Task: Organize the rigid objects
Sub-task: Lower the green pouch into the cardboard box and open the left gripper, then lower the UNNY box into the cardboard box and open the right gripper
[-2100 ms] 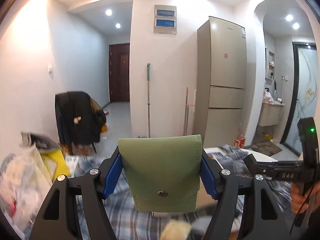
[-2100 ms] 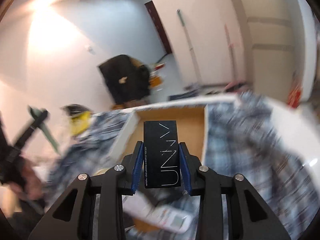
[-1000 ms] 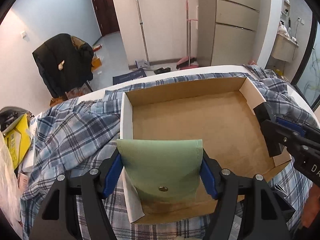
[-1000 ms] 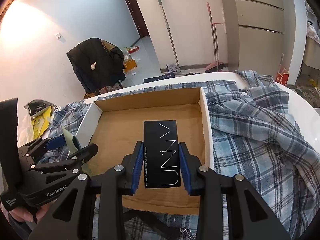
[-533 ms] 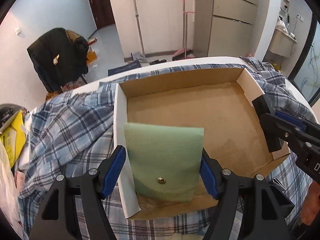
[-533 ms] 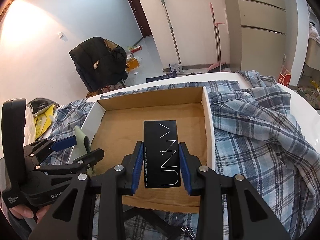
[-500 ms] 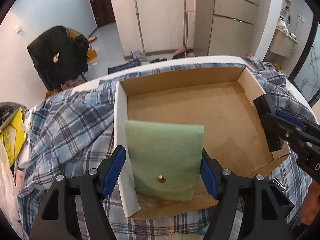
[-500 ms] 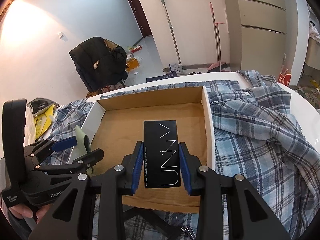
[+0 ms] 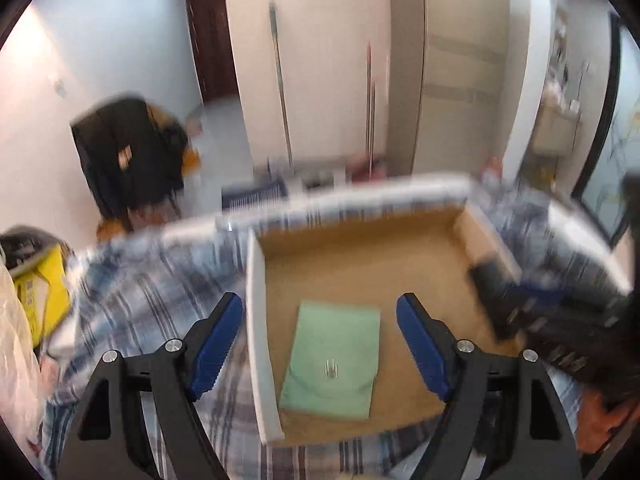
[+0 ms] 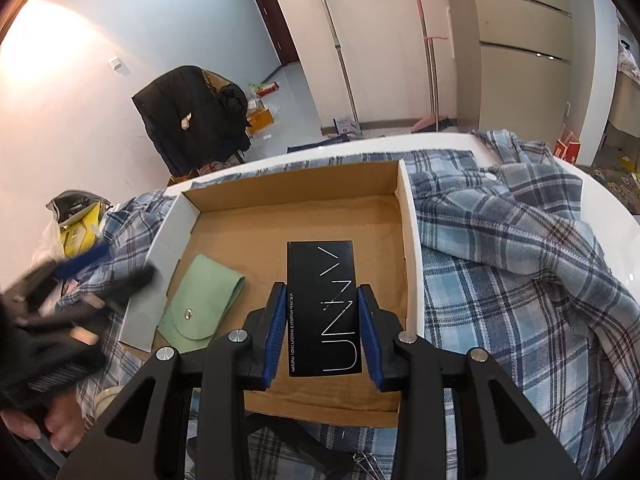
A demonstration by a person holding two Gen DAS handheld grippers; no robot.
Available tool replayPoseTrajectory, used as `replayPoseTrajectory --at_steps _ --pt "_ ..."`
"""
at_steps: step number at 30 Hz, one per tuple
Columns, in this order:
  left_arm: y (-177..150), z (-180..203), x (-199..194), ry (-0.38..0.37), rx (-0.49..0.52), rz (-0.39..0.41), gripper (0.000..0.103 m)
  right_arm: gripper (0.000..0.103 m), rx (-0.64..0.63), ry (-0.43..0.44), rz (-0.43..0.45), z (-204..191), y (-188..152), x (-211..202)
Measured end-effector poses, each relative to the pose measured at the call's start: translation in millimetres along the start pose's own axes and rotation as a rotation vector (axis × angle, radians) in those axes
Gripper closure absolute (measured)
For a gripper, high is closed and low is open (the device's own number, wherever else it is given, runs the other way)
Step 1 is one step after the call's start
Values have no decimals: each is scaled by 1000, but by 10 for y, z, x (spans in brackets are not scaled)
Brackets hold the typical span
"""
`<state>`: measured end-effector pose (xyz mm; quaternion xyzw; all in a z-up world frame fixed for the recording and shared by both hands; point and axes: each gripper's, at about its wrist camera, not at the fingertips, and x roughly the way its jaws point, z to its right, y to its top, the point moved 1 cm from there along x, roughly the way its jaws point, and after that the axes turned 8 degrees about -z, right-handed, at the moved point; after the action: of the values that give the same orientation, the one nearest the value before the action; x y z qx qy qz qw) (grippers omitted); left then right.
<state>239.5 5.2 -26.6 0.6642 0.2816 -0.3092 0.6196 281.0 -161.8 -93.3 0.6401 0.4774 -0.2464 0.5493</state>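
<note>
The left gripper (image 9: 320, 344) has let go since half a second ago: its blue-padded jaws now stand spread, and the flat pale-green snap-button pouch (image 9: 334, 364) lies on the floor of the shallow brown cardboard box (image 10: 412, 240), by its left wall. The right gripper (image 10: 323, 332) pinches the slim black rectangular carton (white lettering) (image 10: 323, 304) above the box floor. A blue plaid shirt (image 10: 520, 280) lies around the box.
</note>
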Motion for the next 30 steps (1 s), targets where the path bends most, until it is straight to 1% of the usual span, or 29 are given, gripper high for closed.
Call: replayPoseTrajectory --at_steps 1,2,3,4,6,7,8,10,13,16,17,18,19,20,23,26,29,30 --pt "8 -8 -70 8 -8 47 13 70 1 -1 -7 5 -4 19" --pt "9 -29 -173 22 -22 111 11 70 1 0 -14 7 -7 40" --pt "17 -40 -231 31 -29 143 11 70 1 6 -17 9 -11 58" --pt "26 -50 -284 38 -37 165 11 70 1 13 -21 15 -13 80" --pt "58 -86 -365 21 -54 191 10 70 1 5 -32 24 -24 118" --pt "61 -108 -401 8 -69 207 7 70 -2 -1 -37 20 -31 133" --pt "51 -134 -451 -5 -88 230 0 70 -6 -8 -43 15 -35 152" --pt "43 -209 -545 -29 -123 290 0 70 -17 -32 -61 -1 -43 199" --pt "18 -267 -636 -33 -146 327 0 70 -24 -36 -85 0 -48 269" --pt "30 -306 -669 -38 -165 329 0 69 -41 -68 -69 -12 -53 260" --pt "33 -318 -682 -36 -171 333 0 65 -42 -72 -66 -15 -56 255" --pt "32 -320 -701 -35 -172 337 0 54 -36 -67 -63 -18 -56 241" --pt "44 -324 -736 -33 -166 345 0 48 -28 -56 -56 -26 -52 209" --pt "40 -324 -774 -31 -160 352 0 42 -21 -48 -44 -33 -43 158" --pt "60 -344 -978 -7 -141 400 0 42 -23 -53 33 -69 -28 -156" --pt "57 -379 -1209 3 -120 433 0 37 -63 -59 137 -165 -44 -585" --pt "-17 -399 -1458 28 -90 462 0 36 -109 -94 238 -274 -157 -1017" --pt "-71 -405 -1560 33 -83 477 0 33 -111 -97 260 -290 -199 -1121"
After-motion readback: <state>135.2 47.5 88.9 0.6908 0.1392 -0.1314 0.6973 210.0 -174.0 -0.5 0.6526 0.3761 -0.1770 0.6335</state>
